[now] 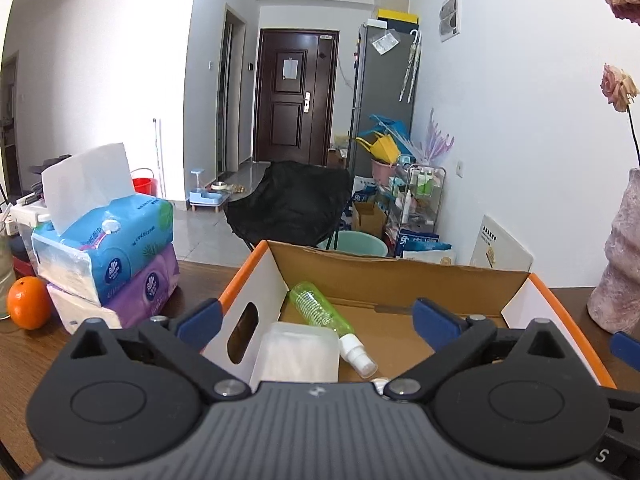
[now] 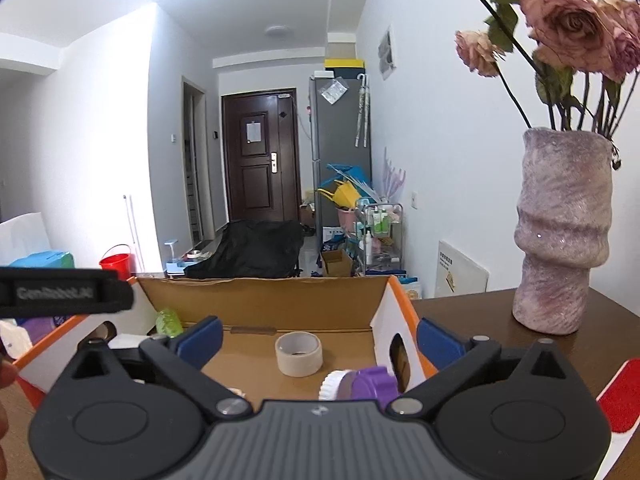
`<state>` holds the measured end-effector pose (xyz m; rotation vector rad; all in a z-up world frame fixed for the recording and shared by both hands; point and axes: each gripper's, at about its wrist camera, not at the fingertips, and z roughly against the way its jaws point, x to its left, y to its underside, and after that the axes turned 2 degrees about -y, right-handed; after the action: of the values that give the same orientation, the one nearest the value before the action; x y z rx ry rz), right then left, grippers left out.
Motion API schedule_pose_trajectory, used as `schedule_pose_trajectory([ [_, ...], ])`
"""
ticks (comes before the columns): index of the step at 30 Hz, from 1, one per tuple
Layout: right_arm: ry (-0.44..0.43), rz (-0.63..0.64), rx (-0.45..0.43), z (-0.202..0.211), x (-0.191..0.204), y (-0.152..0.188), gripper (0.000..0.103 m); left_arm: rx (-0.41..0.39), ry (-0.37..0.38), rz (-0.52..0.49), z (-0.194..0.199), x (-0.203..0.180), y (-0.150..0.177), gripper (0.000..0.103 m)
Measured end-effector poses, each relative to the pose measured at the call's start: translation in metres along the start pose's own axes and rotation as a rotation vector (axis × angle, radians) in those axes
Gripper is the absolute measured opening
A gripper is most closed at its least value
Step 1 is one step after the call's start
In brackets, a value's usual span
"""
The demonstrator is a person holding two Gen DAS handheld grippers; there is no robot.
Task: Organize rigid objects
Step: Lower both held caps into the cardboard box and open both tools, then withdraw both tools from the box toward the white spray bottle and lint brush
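Note:
An open cardboard box (image 1: 400,276) with orange rims stands on the wooden table. In its left half lie a green spray bottle (image 1: 320,308) and a translucent plastic case (image 1: 296,354). My left gripper (image 1: 318,320) hovers open above them, its left finger outside the box's left wall. In the right wrist view the box (image 2: 260,300) holds a roll of tape (image 2: 299,354) and a purple and white object (image 2: 360,386). My right gripper (image 2: 320,340) is open over the tape, holding nothing, its right finger beyond the box's right wall. The green bottle (image 2: 169,322) shows at the left.
Two stacked tissue packs (image 1: 108,248) and an orange (image 1: 29,302) sit left of the box. A tall pink vase (image 2: 560,232) with dried roses stands to its right. A red flat thing (image 2: 618,392) lies at the near right. The left gripper's body (image 2: 64,292) crosses the right wrist view.

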<state>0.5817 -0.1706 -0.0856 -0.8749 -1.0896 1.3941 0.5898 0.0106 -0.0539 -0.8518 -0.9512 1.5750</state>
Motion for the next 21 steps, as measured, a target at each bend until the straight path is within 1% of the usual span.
schedule_pose_trajectory([
  [8,0.003,0.0,0.004,0.0,-0.001,0.0,0.103,0.014,-0.014,-0.005,-0.001,-0.001,0.0,0.103],
  [15,0.009,0.007,0.005,0.003,-0.001,0.003,0.103,0.006,-0.014,-0.019,0.007,-0.002,0.003,0.103],
  [21,0.02,0.015,-0.014,0.016,-0.004,0.006,0.103,0.003,-0.011,-0.023,0.018,-0.001,0.007,0.103],
])
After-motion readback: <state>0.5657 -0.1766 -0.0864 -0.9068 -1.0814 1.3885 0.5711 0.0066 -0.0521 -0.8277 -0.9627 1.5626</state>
